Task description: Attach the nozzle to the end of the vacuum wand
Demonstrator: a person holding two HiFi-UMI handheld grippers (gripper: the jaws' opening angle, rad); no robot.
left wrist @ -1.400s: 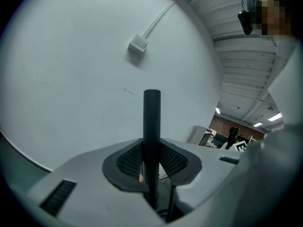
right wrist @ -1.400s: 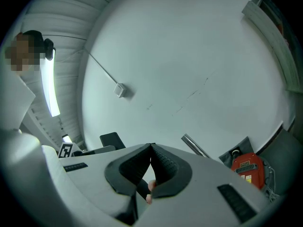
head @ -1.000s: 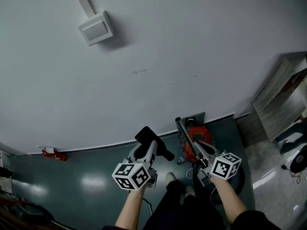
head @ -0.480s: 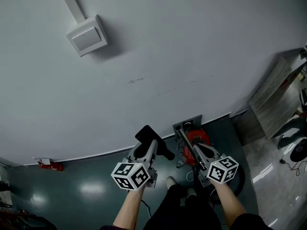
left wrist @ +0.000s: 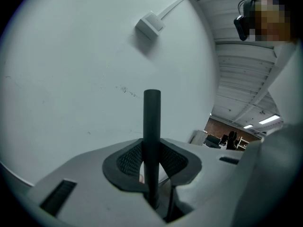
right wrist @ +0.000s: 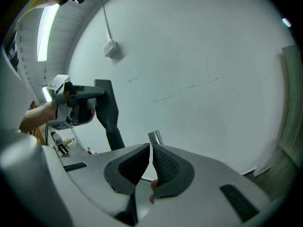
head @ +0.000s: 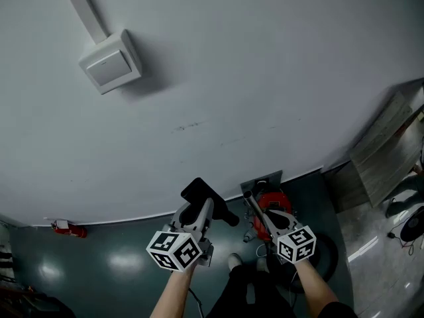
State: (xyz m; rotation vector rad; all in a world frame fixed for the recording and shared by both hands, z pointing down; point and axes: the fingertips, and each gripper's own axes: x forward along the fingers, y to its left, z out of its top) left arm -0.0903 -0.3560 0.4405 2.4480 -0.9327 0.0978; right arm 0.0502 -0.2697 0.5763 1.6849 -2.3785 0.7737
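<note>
In the head view my left gripper (head: 199,212) is shut on a black nozzle (head: 202,194), which sticks out ahead of its fingers. Seen from the left gripper view, the nozzle's round tube (left wrist: 152,122) stands upright, clamped between the two pads of that gripper (left wrist: 152,162). My right gripper (head: 268,214) holds the thin metal vacuum wand (head: 252,201) lengthwise, and its jaws are opening a hair. In the right gripper view the wand's open end (right wrist: 155,137) peeks just above the nearly touching pads of this gripper (right wrist: 150,167), with the nozzle (right wrist: 108,112) to its left.
A red vacuum body (head: 273,199) sits on the dark green floor by the white wall. A grey wall box (head: 109,61) with a conduit is high on the left. A small red object (head: 63,227) lies at the wall's foot. A wooden panel (head: 384,148) leans at the right.
Both grippers have sunk lower in the head view. The right gripper has dropped and rolled, bringing the wand's end down closer to the nozzle. The view has shifted, so the wall box sits further left.
</note>
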